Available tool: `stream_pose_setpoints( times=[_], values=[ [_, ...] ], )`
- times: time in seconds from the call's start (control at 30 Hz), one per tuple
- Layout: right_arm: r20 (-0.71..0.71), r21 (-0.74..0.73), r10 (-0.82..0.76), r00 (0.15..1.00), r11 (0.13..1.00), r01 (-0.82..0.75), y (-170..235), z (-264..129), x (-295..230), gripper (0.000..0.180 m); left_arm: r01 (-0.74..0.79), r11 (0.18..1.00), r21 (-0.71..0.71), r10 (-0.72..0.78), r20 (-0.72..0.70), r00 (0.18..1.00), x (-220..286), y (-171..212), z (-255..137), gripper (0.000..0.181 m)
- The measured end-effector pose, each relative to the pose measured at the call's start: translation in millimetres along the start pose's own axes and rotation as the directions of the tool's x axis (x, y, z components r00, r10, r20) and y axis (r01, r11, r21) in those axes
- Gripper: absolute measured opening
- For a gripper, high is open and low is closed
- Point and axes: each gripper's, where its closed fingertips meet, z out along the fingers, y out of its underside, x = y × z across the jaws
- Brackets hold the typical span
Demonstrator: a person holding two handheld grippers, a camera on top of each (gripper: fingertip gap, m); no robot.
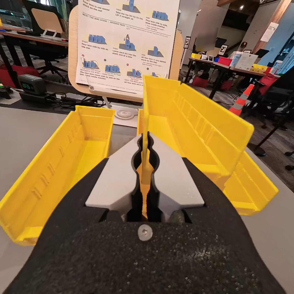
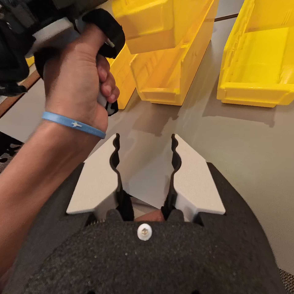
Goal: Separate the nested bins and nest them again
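The left gripper (image 1: 145,159) was clenched on the thin side wall of a raised yellow bin (image 1: 198,127), the wall running edge-on between its grey fingers (image 1: 117,171). That bin hung tilted above a second yellow bin (image 1: 251,187) resting on the grey table (image 1: 23,143), its long axis running away from the gripper toward the far side, roughly in line with the bin below it. From where I stood, the move to come turned on that alignment: the held bin sat above and a little skewed over the lower one, so I judged it either halfway out or about to be lowered back in, and I could not tell which.

To the left, a third yellow bin (image 1: 63,159) lay by itself on the table, well apart from the held one, its long axis also pointing away. Behind them stood an instruction sheet (image 1: 127,39) on a wooden board.

The right gripper (image 2: 145,138) hung released, jaws wide with nothing between them, over bare table on the near side. In its view the person's left hand (image 2: 76,76), with a blue wristband (image 2: 71,124), gripped the other tool's handle, and the lifted bin (image 2: 151,28) showed above the lower bin (image 2: 159,79). A separate bin (image 2: 257,63) lay off to the right. The left gripper was plainly the one on the work; the right stood back, short of every bin.
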Motion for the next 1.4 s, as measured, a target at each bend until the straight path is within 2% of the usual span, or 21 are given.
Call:
stream_pose_setpoints(
  times=[0.27, 0.5, 0.77, 1.07, 1.17, 1.23, 1.4],
  values=[
    [0.025, -0.021, -0.018, 1.000, 1.000, 0.019, 4.1, 4.9, -10.9, 0.065, -0.022, 0.999, -0.026, 0.023, 0.006, 1.000, -2.5, 19.5, 10.0, 0.000],
    [0.029, -0.030, -0.017, 0.999, 0.999, 0.018, 5.9, 5.5, -10.9, 0.065, -0.059, 0.998, 0.032, 0.059, 0.012, 0.998, -5.4, 39.3, 16.6, 0.000],
    [0.044, -0.044, -0.015, 0.999, 0.999, 0.017, 8.9, 7.1, -15.1, 0.065, -0.099, 0.995, -0.008, 0.100, 0.042, 0.994, -11.6, 67.2, 18.0, 0.000],
    [0.049, -0.063, -0.025, 0.999, 0.998, 0.028, 13.3, 9.1, -17.9, 0.065, -0.129, 0.990, -0.047, 0.130, 0.019, 0.991, -11.2, 70.4, 13.8, 0.001],
    [0.048, -0.067, -0.028, 0.998, 0.997, 0.031, 14.2, 9.3, -18.1, 0.065, -0.124, 0.992, 0.018, 0.124, 0.016, 0.992, -14.7, 53.0, 6.3, 0.014],
    [0.045, -0.069, -0.032, 0.998, 0.997, 0.035, 14.6, 9.3, -18.2, 0.065, -0.130, 0.990, 0.048, 0.131, -0.005, 0.991, -12.7, 38.3, 5.9, 0.013],
    [0.045, -0.082, -0.038, 0.998, 0.996, 0.041, 17.4, 12.2, -17.9, 0.065, -0.132, 0.984, -0.119, 0.119, -0.113, 0.987, -2.1, 38.3, 23.3, 0.013]
  ],
)
